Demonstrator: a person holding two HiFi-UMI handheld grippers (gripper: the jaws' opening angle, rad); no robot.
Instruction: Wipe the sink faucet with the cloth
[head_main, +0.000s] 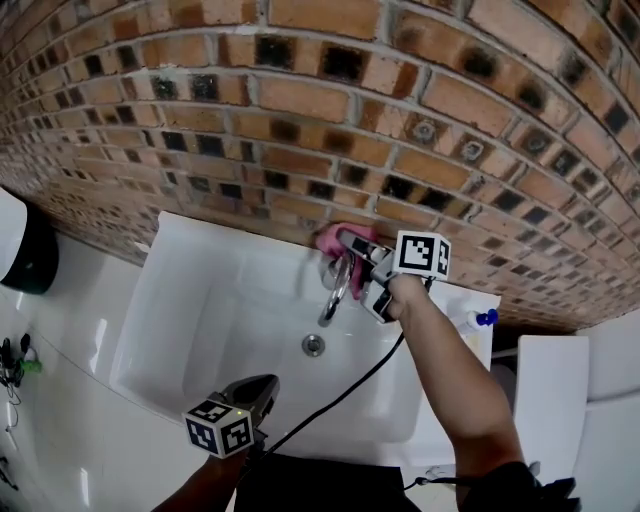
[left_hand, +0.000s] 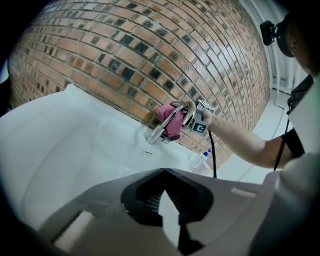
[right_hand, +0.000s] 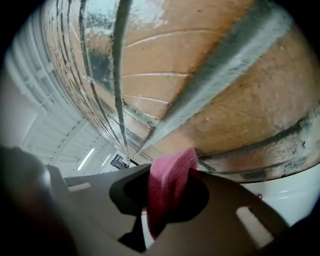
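Nearest me, my left gripper (head_main: 262, 385) hangs over the front edge of the sink (head_main: 170, 300). Its jaws are pressed together with nothing between them. It has no part in this step, and I judge it best held clear of the black cable (head_main: 350, 385) that runs from my right arm across the basin.

Beyond it lies the drain (head_main: 314, 345), and past that the faucet (head_main: 337, 288), a curved chrome spout rising toward the wall. My right gripper (head_main: 352, 243) is at the top of that spout, clenched on the pink cloth (head_main: 328, 237). The cloth bunches out past the jaw tips and lies against the faucet's back, between it and the brick wall (head_main: 300, 120). My right gripper's own view shows only cloth and brick close ahead, not the metal, so I have to steer by the head view.

To wipe well, I should grip firmly so the cloth does not slip out, and press the loose fold, not the hard jaws, onto the chrome. I would draw it along the curve down to the spout's mouth, then round the base. The wall is close, so short strokes seem safer. A small blue-capped bottle (head_main: 478, 321) stands on the rim to the right, and my elbow should stay off it.
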